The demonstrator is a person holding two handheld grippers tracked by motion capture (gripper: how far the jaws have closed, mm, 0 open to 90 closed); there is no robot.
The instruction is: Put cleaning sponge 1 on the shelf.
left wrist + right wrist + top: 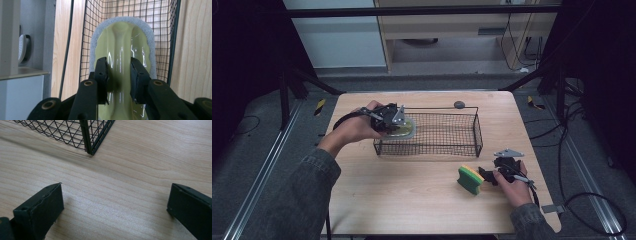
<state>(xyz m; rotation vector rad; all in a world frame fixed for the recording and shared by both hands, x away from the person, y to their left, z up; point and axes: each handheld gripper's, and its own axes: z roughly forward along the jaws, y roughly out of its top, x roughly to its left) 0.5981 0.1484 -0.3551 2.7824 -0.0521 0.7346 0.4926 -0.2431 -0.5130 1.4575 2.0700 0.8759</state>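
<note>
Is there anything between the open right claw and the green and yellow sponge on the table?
Nothing visible. In the high view the right claw sits just right of the sponge, with bare table around them. The wire basket stands farther back, out of the way.

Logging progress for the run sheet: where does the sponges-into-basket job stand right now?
Done: nothing looks released in the wire basket yet. In hand: the left gripper is shut on the handled scrubber, holding it at the basket's left end. Left: the green and yellow sponge sits on the table just left of the right gripper, whose jaws stand open on nothing.
</note>
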